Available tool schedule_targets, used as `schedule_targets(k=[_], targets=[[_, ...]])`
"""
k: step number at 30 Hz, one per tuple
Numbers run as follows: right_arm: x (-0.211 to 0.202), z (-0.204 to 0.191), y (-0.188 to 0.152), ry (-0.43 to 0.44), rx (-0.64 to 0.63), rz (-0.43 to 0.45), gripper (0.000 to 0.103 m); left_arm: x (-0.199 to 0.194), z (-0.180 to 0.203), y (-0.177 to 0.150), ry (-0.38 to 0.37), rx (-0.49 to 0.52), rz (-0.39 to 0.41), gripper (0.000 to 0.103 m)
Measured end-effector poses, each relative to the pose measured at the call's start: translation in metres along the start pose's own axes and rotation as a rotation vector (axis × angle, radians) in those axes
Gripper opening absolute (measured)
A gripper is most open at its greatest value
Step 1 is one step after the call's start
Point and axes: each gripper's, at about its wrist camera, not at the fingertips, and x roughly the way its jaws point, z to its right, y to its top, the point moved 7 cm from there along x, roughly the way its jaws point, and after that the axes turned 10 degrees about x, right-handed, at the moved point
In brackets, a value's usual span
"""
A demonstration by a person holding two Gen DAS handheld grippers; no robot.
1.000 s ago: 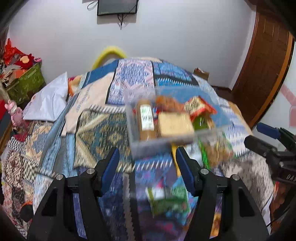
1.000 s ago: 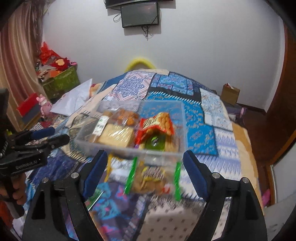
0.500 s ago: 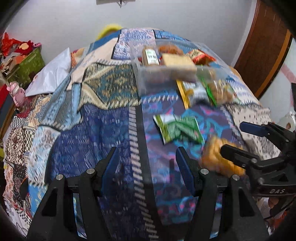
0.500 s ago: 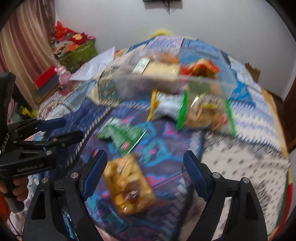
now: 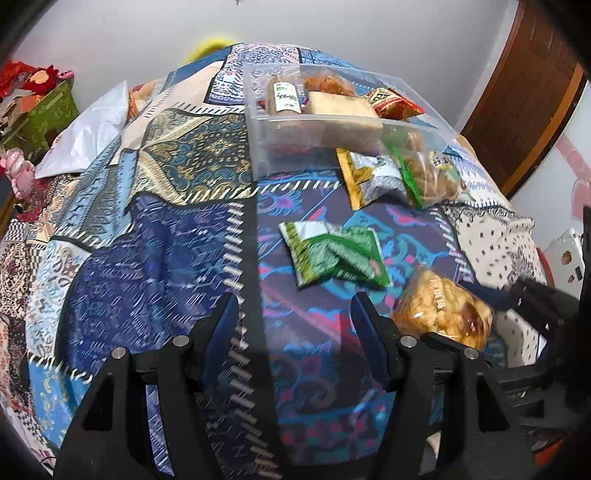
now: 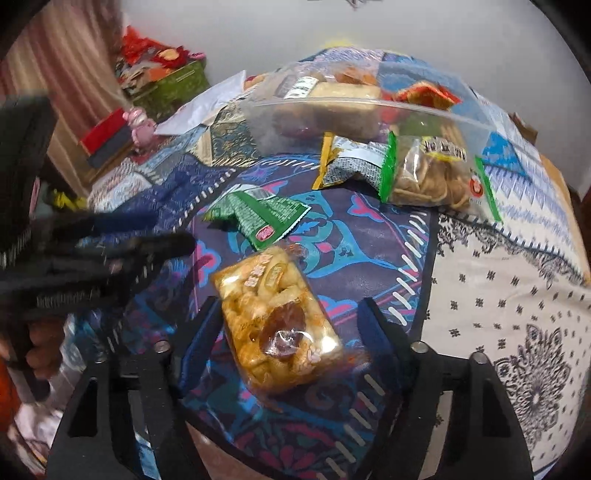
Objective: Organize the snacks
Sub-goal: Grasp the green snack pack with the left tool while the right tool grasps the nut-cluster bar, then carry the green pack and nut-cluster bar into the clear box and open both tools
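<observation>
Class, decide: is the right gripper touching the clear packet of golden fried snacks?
Cannot tell. In the right wrist view the right gripper straddles the snack packet, open; contact unclear.

You face a bed under a patchwork quilt (image 5: 155, 236), set against a plain white wall (image 5: 332, 33). A brown wooden door (image 5: 528, 92) stands to your right, a striped curtain (image 6: 70, 74) and a green box (image 6: 173, 85) to your left.

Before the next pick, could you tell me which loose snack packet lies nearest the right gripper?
The clear packet of golden fried snacks, lying between the open right gripper fingers.
</observation>
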Motion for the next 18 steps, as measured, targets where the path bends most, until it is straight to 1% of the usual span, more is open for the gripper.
schedule_targets(k=[1,2,5,11,15,18], targets=[[0.000,0.000,0.000,0.005,0.001,-0.004,0.047,0.003,0.002,0.003,-0.004,-0.003,-0.003,0.063],[0.001,0.002,0.002,0.004,0.007,-0.004,0.046,0.006,0.004,0.006,-0.011,-0.004,-0.006,0.063],[0.000,0.016,0.008,-0.029,0.035,0.022,0.045,0.012,0.009,0.013,-0.025,-0.003,-0.006,0.063],[-0.006,0.040,0.017,-0.039,0.106,0.048,0.044,0.030,0.018,0.023,-0.043,0.008,-0.025,0.063],[-0.011,0.050,0.021,-0.049,0.134,0.062,0.044,0.046,0.020,0.030,-0.041,-0.003,-0.044,0.063],[-0.010,0.056,0.025,-0.048,0.155,0.065,0.044,0.053,0.023,0.037,-0.028,0.007,-0.031,0.066]])
